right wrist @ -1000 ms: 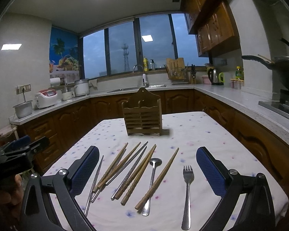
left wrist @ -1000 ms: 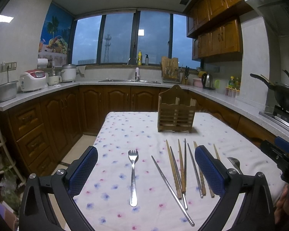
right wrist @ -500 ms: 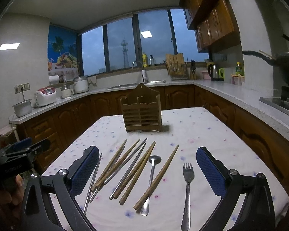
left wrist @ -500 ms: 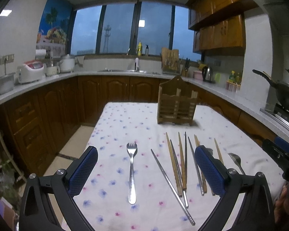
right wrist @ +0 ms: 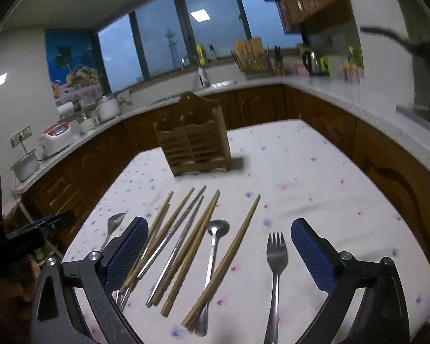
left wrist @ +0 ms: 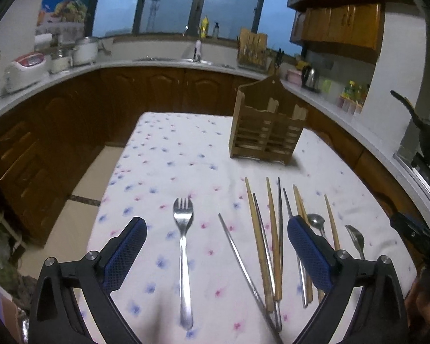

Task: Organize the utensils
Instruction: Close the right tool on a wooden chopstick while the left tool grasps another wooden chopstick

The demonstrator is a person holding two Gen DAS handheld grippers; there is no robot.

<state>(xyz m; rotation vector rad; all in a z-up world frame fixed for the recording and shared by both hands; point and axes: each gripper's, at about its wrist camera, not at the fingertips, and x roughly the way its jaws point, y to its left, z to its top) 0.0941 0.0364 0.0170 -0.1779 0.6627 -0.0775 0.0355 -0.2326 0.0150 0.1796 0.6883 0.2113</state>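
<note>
Jaws wide over steel fork point(left wrist: 183, 258)

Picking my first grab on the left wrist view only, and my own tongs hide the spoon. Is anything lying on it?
Observer: Yes. A lone wooden chopstick crosses the spoon handle near its end.
Operator: Are the right tongs free?
Observer: The right tongs are open and hold nothing.
Operator: What lies closest for them?
Observer: A fork lies alone between their fingers, nearer the right one.
</note>
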